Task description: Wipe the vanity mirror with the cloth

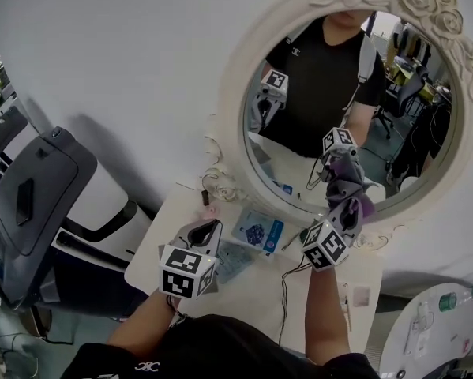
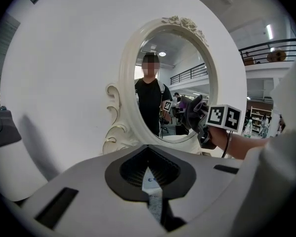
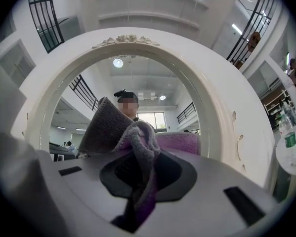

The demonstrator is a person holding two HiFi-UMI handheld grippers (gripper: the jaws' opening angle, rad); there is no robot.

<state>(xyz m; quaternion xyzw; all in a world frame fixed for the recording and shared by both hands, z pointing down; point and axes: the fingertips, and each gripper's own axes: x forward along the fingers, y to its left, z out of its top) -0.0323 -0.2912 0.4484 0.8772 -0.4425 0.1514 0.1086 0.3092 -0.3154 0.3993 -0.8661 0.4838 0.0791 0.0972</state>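
fingers (image 3: 202, 201) of right gripper (image 3: 138, 194) tight on cloth (image 3: 107, 127)

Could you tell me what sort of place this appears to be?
Probably a mock vanity corner inside a large workspace: an ornate mirror on a white table, office chairs reflected, mezzanine railing beyond.
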